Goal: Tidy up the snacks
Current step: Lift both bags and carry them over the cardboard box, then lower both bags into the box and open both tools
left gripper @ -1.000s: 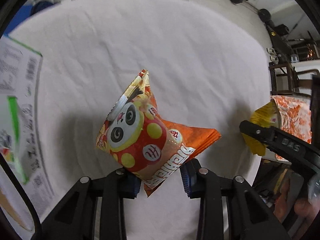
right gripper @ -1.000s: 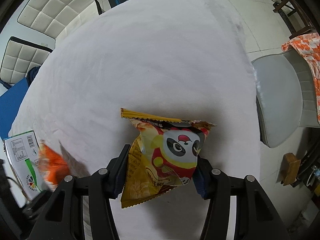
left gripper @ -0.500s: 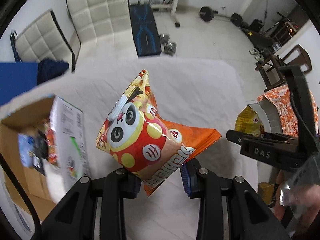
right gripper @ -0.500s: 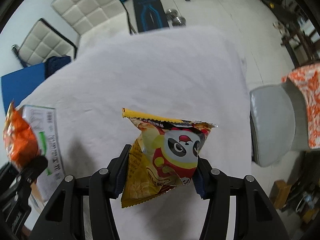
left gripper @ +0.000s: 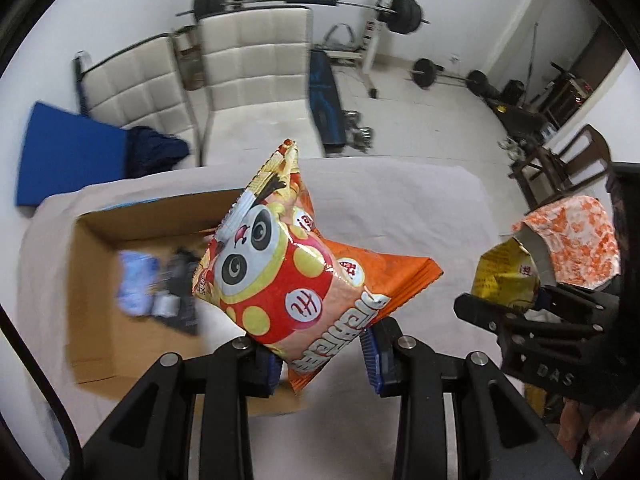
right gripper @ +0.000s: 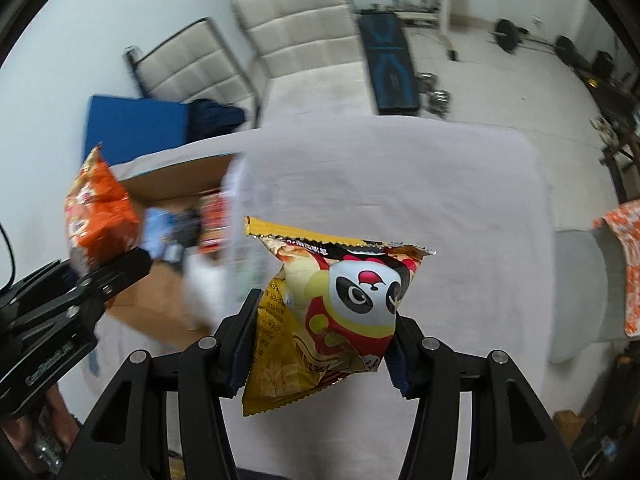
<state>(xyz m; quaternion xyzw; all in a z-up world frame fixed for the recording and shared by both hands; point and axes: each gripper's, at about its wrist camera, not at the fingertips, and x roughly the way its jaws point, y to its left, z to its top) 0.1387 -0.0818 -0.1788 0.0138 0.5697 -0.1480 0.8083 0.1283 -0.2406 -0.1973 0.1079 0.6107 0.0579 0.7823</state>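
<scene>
Left tool (left gripper: 324, 354) tilted steeply down, clamping orange snack bag (left gripper: 320, 280), right tool (right gripper: 320, 352) likewise gripping yellow snack bag (right gripper: 328, 316)

Two white quilted chairs (left gripper: 224, 76) behind white-clothed table (left gripper: 400, 208); barbell rack (left gripper: 384, 12) (far wall); blue mat (right gripper: 136, 128) left.

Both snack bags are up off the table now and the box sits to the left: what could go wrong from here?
The left gripper pinches only a bottom corner of the orange bag, so it might swing or slip out on the way. The cardboard box already holds packets, so a drop could land crooked. Both grippers are close together; the right gripper with the yellow bag could bump the left one over the box.
</scene>
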